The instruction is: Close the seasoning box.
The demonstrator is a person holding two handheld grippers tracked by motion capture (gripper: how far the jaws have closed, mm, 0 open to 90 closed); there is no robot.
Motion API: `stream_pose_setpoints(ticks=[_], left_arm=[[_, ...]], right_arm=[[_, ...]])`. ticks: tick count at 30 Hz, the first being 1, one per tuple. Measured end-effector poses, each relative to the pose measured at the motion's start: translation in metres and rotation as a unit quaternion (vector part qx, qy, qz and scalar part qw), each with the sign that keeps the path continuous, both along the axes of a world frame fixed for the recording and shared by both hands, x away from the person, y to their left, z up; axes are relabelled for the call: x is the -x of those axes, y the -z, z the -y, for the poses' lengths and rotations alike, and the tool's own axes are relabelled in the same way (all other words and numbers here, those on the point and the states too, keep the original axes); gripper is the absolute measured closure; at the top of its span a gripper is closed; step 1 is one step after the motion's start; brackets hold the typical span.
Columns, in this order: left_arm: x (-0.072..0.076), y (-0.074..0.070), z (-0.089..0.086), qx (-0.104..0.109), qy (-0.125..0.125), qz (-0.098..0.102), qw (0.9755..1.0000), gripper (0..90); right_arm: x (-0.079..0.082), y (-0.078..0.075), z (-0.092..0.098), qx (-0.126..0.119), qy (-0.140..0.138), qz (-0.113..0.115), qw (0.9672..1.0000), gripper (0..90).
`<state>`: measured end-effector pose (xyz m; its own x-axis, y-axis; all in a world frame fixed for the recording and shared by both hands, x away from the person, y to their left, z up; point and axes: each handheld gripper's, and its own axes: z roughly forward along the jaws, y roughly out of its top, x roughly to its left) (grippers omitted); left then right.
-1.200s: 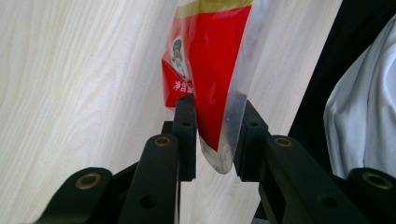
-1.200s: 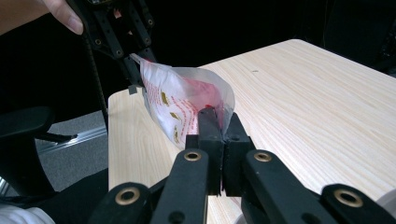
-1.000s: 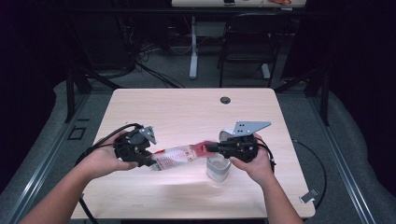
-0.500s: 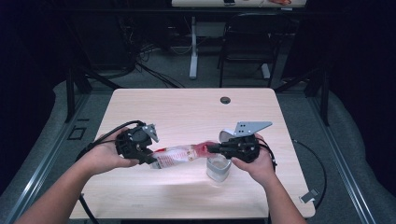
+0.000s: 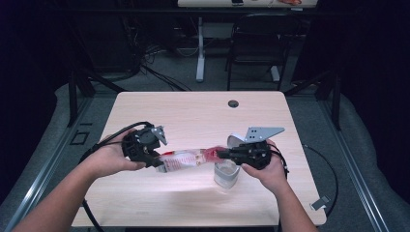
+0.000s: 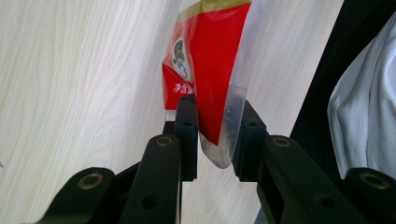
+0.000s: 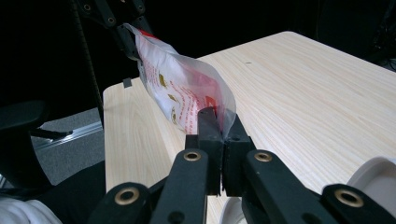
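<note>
- Left gripper (image 5: 153,162), held over the near-left part of the tabletop (image 5: 193,116), grips one end of a red-and-clear plastic pouch (image 5: 186,158); in the left gripper view its jaws stand narrowly apart around the pouch's clear sealed edge (image 6: 224,140), with one pad on the red printed face and the other against the clear film.
- The pouch hangs in the air between the two grippers, stretched roughly level above the tabletop's near half and touching no surface; its white printed side faces the right gripper view (image 7: 182,93).
- Right gripper (image 5: 220,154), over the near-right part of the tabletop, pinches the pouch's other end; in the right gripper view its jaws (image 7: 217,135) are pressed almost together on the thin film, with no gap visible.
- A small clear cup (image 5: 226,174) stands on the tabletop just below the right gripper, toward the near edge; its white rim (image 7: 373,175) shows at the lower right of the right gripper view.
- The step in hand appears to be holding the pouch taut at both ends above the cup, likely to tear it open or bring it over for pouring.
- The next move probably calls for a firm hold by both grippers while the right-hand end is pulled or tipped over the cup, keeping the opening above the rim so that nothing spills onto the tabletop.
</note>
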<state>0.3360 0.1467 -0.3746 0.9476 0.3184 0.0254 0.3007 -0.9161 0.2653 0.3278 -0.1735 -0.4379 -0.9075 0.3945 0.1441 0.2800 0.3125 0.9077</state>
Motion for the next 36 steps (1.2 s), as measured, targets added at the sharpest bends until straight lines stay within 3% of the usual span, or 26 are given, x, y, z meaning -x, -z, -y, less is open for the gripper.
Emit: stream_pose_setpoints(ticks=[13,22,36], left_arm=[[-0.001,-0.003,0.003,0.004,0.002,0.009,1.0,75.9],[-0.002,-0.005,0.005,0.008,0.002,0.016,0.9998,76.2],[-0.004,-0.018,0.019,-0.034,0.019,0.013,0.9992,77.2]], right_arm=[[-0.001,0.005,0.004,-0.001,0.008,-0.003,1.0,89.2],[-0.004,0.009,0.008,-0.016,0.008,-0.017,0.9997,89.4],[-0.003,0.01,0.013,-0.023,0.01,-0.023,0.9994,89.4]])
